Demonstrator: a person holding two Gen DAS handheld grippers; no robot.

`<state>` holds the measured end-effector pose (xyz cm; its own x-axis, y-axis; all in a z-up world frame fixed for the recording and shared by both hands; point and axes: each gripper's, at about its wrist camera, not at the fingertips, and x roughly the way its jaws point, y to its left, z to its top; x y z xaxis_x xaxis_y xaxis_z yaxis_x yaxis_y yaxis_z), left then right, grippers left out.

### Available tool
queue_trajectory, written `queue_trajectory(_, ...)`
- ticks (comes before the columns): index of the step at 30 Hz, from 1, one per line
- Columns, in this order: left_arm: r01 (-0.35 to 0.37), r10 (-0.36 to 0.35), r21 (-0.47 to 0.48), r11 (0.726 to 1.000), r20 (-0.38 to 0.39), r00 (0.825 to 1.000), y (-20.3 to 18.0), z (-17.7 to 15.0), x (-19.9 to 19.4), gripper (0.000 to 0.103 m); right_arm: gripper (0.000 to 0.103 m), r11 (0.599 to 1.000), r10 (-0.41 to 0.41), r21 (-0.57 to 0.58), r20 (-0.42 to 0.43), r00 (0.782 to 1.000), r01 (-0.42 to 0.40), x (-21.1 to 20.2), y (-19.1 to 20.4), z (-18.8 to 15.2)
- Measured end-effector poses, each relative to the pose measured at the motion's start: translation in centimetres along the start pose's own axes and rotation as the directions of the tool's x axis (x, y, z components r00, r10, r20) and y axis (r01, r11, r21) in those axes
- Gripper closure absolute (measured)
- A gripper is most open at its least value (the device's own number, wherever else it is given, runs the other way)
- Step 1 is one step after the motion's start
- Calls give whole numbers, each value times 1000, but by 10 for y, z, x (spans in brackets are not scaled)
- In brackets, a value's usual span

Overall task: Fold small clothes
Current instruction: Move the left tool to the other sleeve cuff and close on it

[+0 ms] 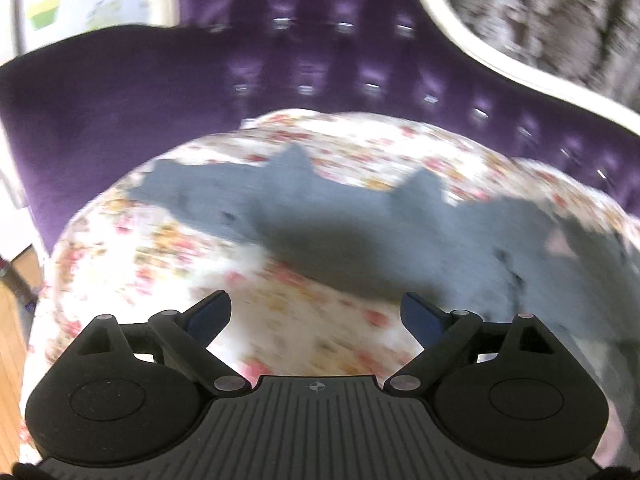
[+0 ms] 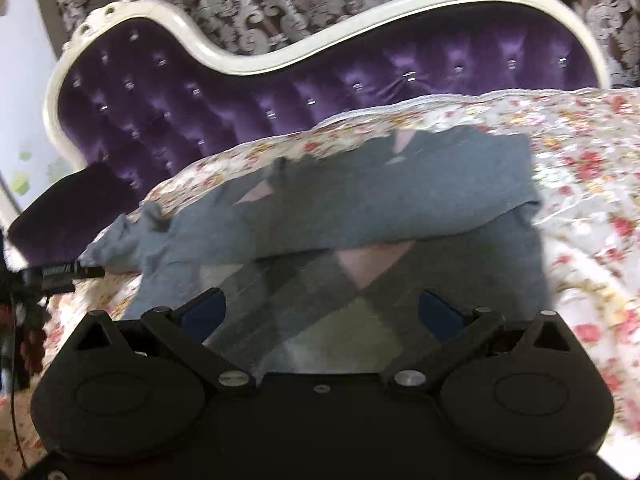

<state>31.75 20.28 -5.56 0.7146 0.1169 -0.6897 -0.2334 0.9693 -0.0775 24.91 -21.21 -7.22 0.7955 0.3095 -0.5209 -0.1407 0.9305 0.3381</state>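
The left gripper (image 1: 316,312) hangs over a floral bedspread (image 1: 132,264), its two fingers spread wide with only patterned cloth visible in the gap between them; nothing is held. The grey garment (image 1: 360,236) lies ahead of this gripper, stretched across the bedspread from left to right, with two pointed peaks along its far edge; its near edge sits just beyond the fingertips, apart from them. The left wrist view is blurred, so finer detail of the fabric cannot be told. The right gripper (image 2: 320,312) likewise has its fingers (image 2: 200,312) standing fully apart and clamps nothing. In the right wrist view the same grey garment (image 2: 360,208) lies on the floral bedspread (image 2: 592,184), one layer folded over another, with pale pink patches showing at several spots. A smeared, partly see-through section of fabric sits in the space between the right fingers; whether it touches either pad cannot be told. Behind the bed stands a purple tufted headboard (image 2: 248,96) with a white curved frame (image 2: 240,60), and a grey patterned wall (image 2: 240,0) rises beyond it.
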Motion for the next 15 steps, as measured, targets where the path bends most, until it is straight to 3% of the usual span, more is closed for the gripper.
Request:
queue_trajectory(9,-65,66,-165,984,-1,998,70,38,25,11,0,996,55,-75,73,996,-50,-9,23,-4)
queue_trajectory(15,-82,75,-238,968,-39,996,95,52,49,15,0,992,109,-77,63,992,-104,-4,35,3)
